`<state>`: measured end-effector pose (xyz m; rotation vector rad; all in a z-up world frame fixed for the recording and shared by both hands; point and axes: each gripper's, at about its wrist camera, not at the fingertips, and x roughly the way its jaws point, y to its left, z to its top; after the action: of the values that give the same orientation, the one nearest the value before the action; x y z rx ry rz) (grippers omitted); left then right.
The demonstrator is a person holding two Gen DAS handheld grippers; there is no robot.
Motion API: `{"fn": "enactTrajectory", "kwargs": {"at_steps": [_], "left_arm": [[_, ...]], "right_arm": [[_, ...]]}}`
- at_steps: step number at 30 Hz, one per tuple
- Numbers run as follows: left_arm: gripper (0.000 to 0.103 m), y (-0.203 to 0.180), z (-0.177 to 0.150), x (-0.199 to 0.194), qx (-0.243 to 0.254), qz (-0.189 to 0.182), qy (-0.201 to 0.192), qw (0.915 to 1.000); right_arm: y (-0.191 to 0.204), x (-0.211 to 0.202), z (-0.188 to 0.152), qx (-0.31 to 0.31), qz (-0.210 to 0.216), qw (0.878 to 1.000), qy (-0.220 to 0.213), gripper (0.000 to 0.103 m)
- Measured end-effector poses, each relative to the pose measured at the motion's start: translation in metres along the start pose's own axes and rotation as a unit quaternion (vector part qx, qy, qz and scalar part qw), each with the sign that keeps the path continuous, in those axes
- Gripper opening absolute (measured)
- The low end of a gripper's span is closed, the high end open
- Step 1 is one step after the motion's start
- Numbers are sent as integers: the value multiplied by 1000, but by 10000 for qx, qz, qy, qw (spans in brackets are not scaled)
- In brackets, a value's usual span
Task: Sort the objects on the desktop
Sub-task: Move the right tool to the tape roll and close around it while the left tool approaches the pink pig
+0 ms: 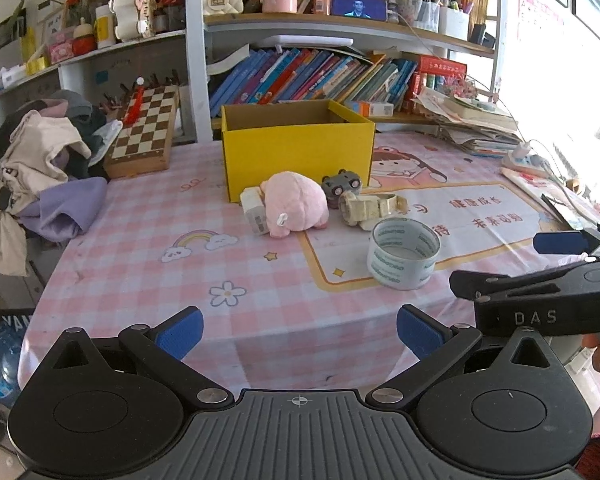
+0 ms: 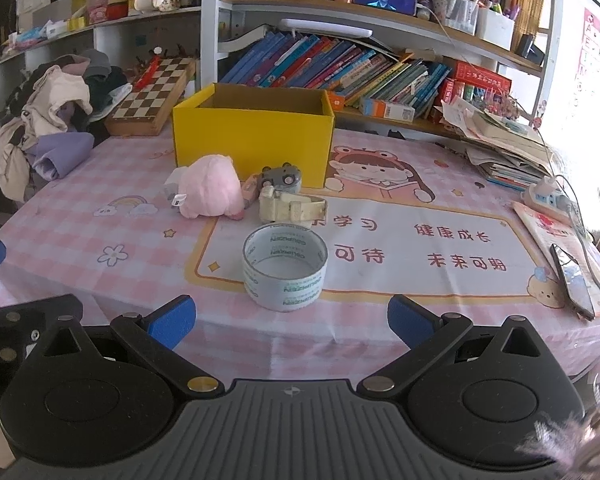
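Left gripper (image 1: 299, 330) at the near table edge, blue pads spread wide, nothing between them. Right gripper (image 2: 291, 320) likewise spread wide and empty, held beside the left one; its body shows at 3 o'clock in the left wrist view.

Roll of clear tape (image 2: 285, 267) stands on its edge ring-up on the pink checked tablecloth (image 2: 132, 292), straight ahead at 12 o'clock of the right gripper, near but apart from its pads. From the left gripper the tape (image 1: 403, 253) sits at about 1 o'clock.

Beyond the tape, a cluster: beige wristwatch (image 2: 291, 208) just behind it, grey toy car (image 2: 281, 178) behind the watch, pink plush toy (image 2: 211, 192) at 11 o'clock, a small white box (image 1: 255, 210) touching the plush on its far-left side.

Yellow cardboard box (image 2: 252, 138) open-topped, directly behind the cluster at 12 o'clock; interior contents cannot be seen.

Chessboard (image 1: 146, 130) and heap of clothes (image 1: 40, 164) at 10 o'clock. Smartphone (image 2: 572, 280) at 3 o'clock on the right edge. Bookshelf (image 2: 340, 64) along the back.
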<state>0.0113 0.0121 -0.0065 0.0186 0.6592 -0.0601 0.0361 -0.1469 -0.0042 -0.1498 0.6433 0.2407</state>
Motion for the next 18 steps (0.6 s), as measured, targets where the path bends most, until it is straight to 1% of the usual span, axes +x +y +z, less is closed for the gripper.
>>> {"fn": "enactTrajectory", "kwargs": {"at_steps": [9,15,18], "left_arm": [[103,6,-3,-2,37,-29,49,10000],[103,6,-4,-1,41,2,134,9999],[103,7,-4,2,-35,-25,197,9998]], "right_arm": [[11,-2,-1,-9,205,9998,-16,103],[11,-3,-1,17,195,9998,20,103],[9,-1,-1,18,211,9998,50,103]]}}
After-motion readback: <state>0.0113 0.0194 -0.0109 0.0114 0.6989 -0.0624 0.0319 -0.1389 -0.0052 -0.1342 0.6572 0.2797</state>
